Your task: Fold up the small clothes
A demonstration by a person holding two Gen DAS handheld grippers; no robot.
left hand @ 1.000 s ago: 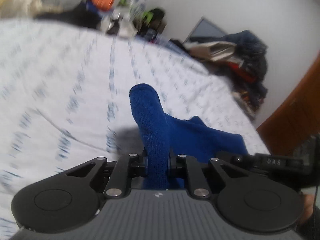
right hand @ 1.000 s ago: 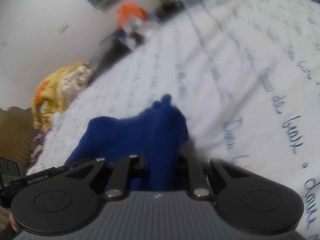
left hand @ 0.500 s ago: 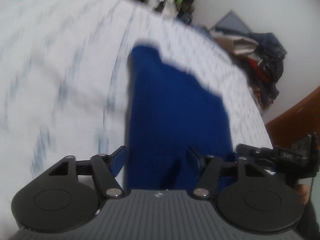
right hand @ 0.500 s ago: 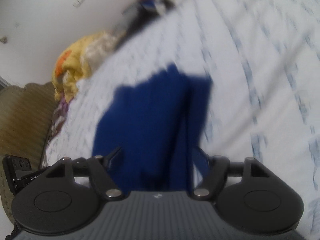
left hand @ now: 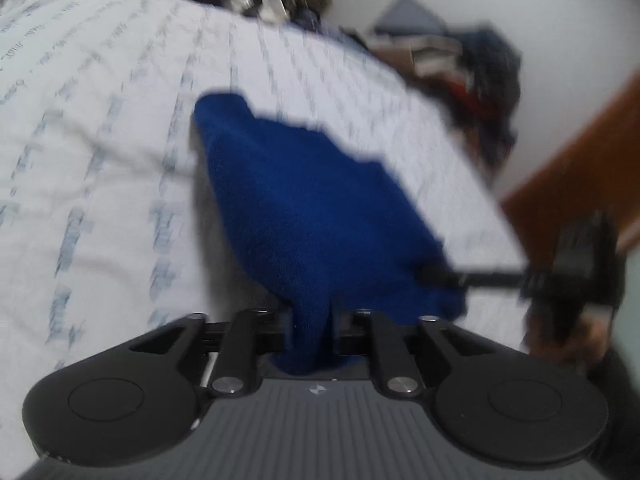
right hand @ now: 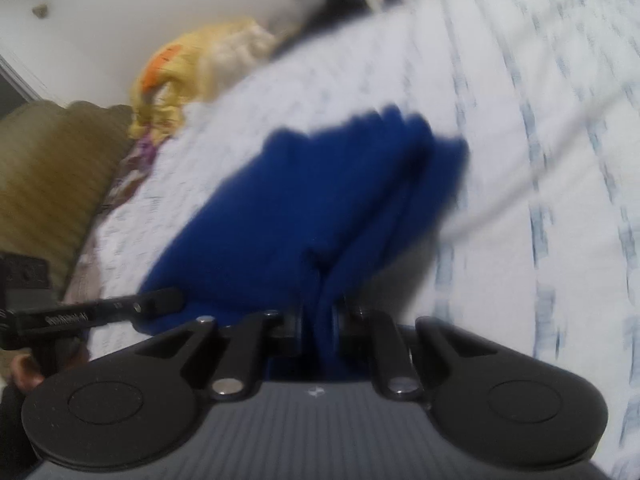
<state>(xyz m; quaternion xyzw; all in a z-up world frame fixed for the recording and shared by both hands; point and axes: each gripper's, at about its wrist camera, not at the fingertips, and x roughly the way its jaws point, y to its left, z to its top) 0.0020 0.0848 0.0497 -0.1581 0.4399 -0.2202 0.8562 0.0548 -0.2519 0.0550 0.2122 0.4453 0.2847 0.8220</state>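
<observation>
Two grippers: both work one blue cloth (left hand: 316,216) on the bed (left hand: 100,160).
Left gripper (left hand: 313,332): jaws closing, with a bunched edge of the cloth pinched between them.
Right gripper (right hand: 320,330): jaws closing, with another bunch of the same near edge between them.
Cloth: spread on the bed in front of both grippers, its far end resting on the sheet; at the right gripper several layers lie stacked.
Done: judged from those layers, at least one fold is in.
Left: the near edge is bunched, not flat; a further fold and smoothing appear to remain.
Clutter (left hand: 472,68): piled beyond the bed, well apart from the cloth.
</observation>
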